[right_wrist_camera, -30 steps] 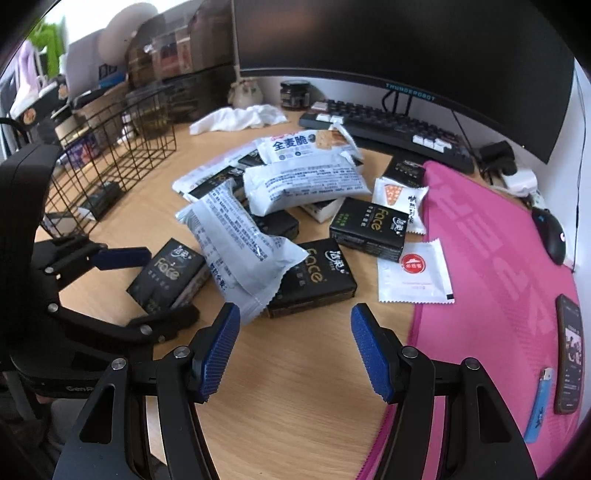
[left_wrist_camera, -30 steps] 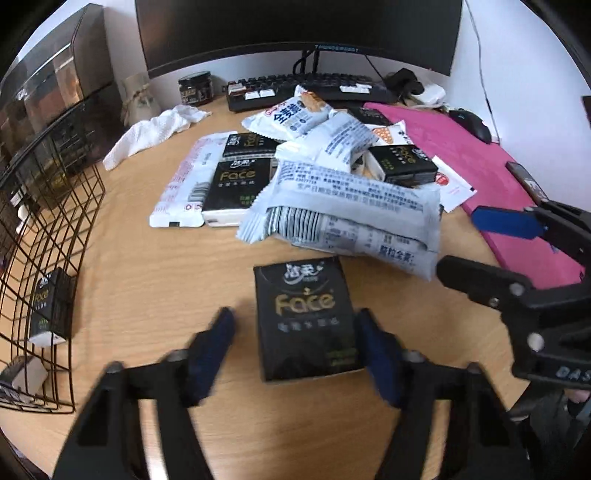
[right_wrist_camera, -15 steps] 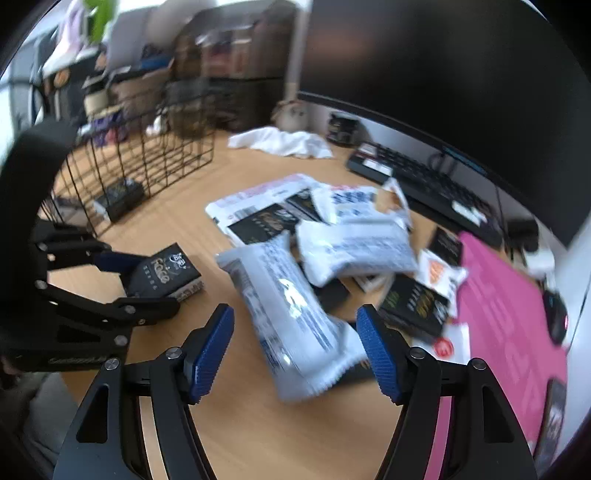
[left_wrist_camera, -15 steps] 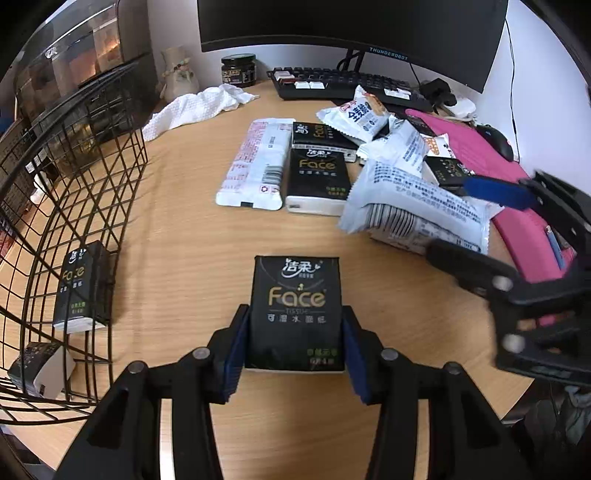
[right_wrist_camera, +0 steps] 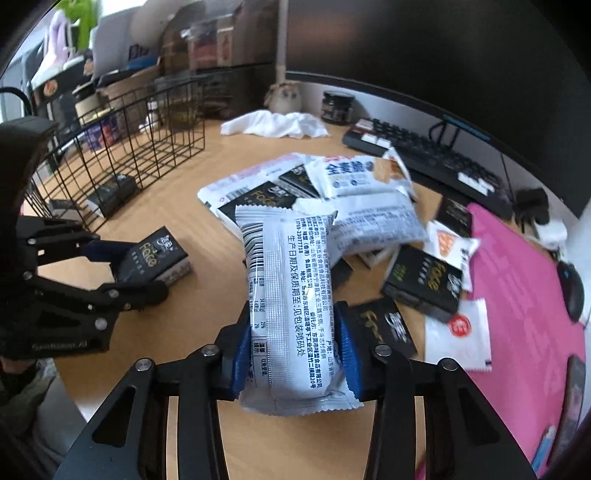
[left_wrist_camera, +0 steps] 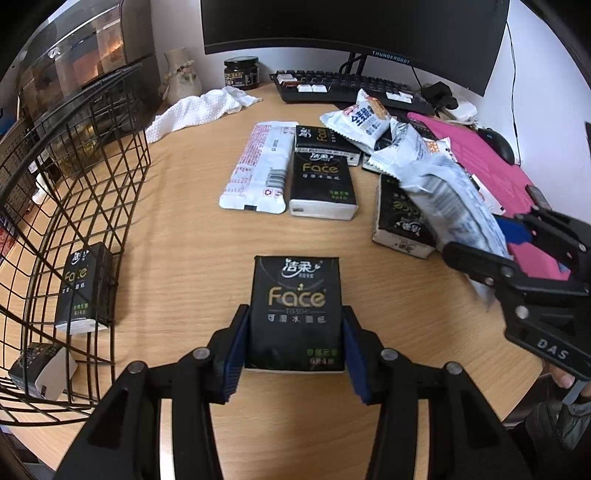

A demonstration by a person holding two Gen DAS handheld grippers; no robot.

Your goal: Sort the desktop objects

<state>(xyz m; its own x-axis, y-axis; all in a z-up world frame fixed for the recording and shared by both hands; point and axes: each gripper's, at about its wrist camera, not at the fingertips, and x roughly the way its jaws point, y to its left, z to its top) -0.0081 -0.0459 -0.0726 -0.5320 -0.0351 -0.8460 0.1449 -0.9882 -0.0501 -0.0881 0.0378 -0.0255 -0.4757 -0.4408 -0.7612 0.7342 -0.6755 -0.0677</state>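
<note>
Left wrist view. The left gripper [left_wrist_camera: 295, 343] is holding one black tissue pack [left_wrist_camera: 295, 314] between its blue fingers [left_wrist_camera: 232, 354], both pads pressing on its sides; the pack is lying on the wooden surface [left_wrist_camera: 177, 258] and is reading "Face TISSUE". Three more black "Face" packs are lying farther off: two [left_wrist_camera: 323, 184] beside a long white wrapper [left_wrist_camera: 258, 170], one [left_wrist_camera: 400, 218] partly under the snack bag. Two further packs are sitting inside the wire basket [left_wrist_camera: 92, 184] at left, one [left_wrist_camera: 79, 291] reading "Face". The monitor [left_wrist_camera: 351, 26] is bearing the word "THUNDEROBOT". One dark jar [left_wrist_camera: 242, 72], one white cloth [left_wrist_camera: 203, 110] and one keyboard [left_wrist_camera: 351, 88] are lying behind. The right gripper [left_wrist_camera: 517, 254] is entering at right, marked "DAS".

Right wrist view. The right gripper [right_wrist_camera: 293, 350] is closing its fingers [right_wrist_camera: 349, 354] on one white snack bag [right_wrist_camera: 291, 306], which is standing between them, printed with a barcode and Chinese text, raised off the surface; the pads are pressing on its sides. Two more white snack bags [right_wrist_camera: 364, 177] are lying in the pile beyond. The pink mat [right_wrist_camera: 517, 295] is lying at right.
</note>
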